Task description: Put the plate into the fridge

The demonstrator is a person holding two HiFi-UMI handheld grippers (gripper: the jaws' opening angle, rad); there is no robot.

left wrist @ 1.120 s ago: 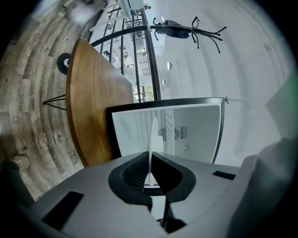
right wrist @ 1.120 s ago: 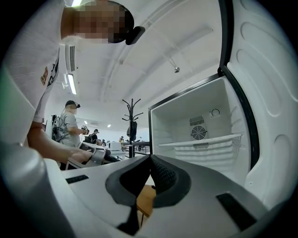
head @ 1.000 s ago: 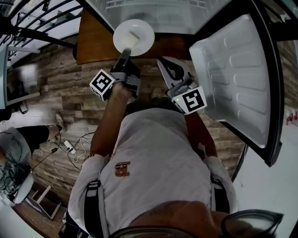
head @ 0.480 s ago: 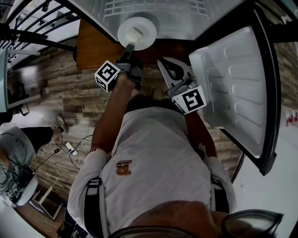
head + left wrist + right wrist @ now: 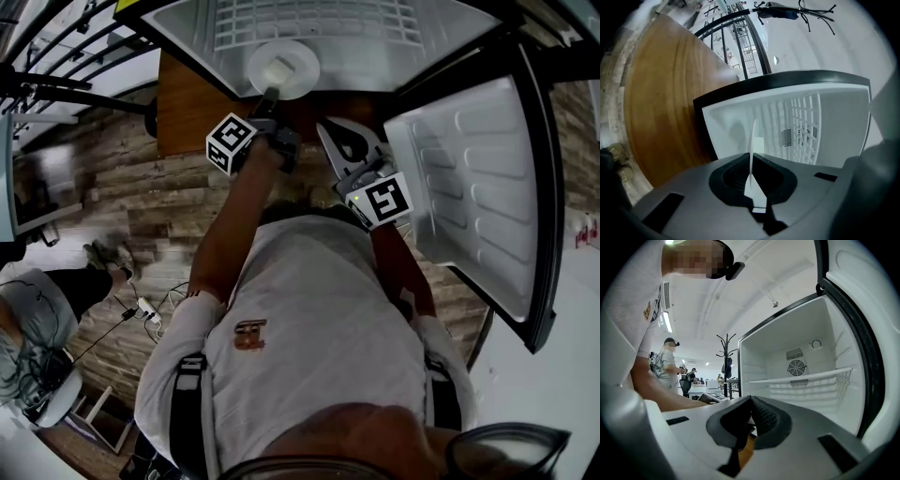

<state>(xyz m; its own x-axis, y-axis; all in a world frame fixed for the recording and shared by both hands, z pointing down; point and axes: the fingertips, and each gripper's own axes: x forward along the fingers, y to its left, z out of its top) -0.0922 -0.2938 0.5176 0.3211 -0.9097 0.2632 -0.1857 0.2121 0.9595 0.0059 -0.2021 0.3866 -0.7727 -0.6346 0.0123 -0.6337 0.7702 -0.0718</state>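
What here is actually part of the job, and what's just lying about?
In the job: plate, left gripper shut on its rim, fridge, its open door.
Just about: right gripper, shut and empty; wooden table; coat stand; floor cables.

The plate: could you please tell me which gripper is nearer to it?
Left. The left gripper grips the plate by its rim at the fridge opening; the right gripper sits beside it, nearer the person, jaws shut, not touching the plate.
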